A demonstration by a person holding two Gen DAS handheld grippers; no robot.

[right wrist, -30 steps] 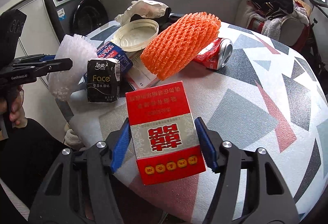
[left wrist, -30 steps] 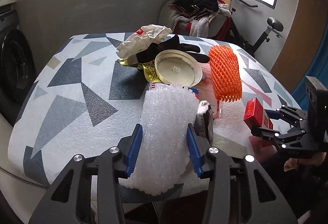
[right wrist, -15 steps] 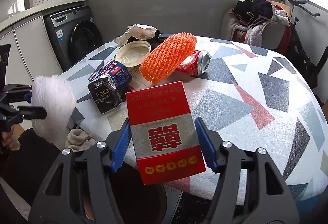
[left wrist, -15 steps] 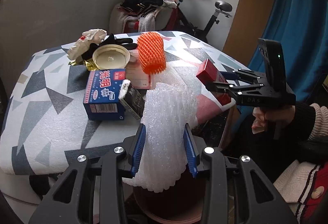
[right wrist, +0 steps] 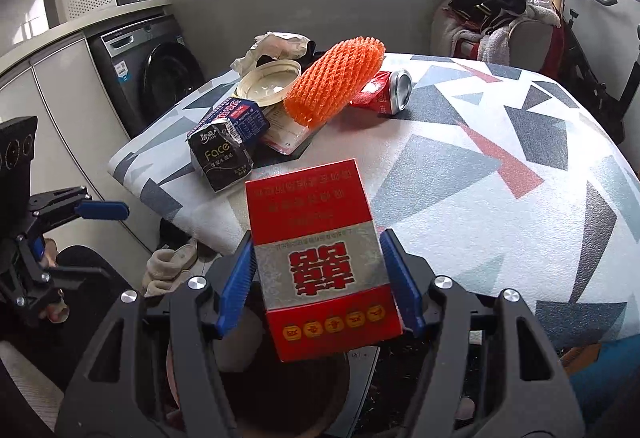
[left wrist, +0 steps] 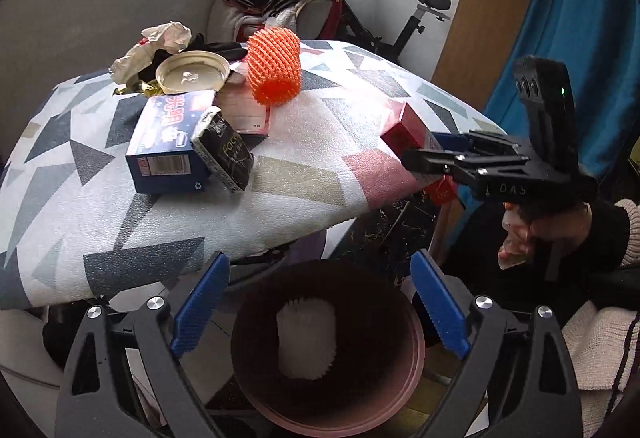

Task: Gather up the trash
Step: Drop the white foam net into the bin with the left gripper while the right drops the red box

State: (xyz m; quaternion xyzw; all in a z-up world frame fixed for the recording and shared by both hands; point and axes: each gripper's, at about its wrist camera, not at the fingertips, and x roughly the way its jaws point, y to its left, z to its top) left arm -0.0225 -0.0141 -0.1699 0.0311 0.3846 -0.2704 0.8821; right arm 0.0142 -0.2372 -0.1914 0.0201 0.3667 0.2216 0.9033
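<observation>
My left gripper [left wrist: 320, 314] gapes empty over the bin [left wrist: 416, 342]; my right gripper [right wrist: 320, 278] clamps the red box [right wrist: 320, 258], probably above it — centre, then release.

the bin [left wrist: 328, 350] mouth lies open below the surface [left wrist: 304, 165] edge, only the white foam wrap [left wrist: 306, 338] inside; the right gripper [left wrist: 416, 153] with its red box [left wrist: 408, 129] crowds the right side.

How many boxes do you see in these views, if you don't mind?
2. The blue box lies on the table behind the black tissue pack; the red box is held in the right hand-held gripper. Others may be hidden under the pile.
</observation>
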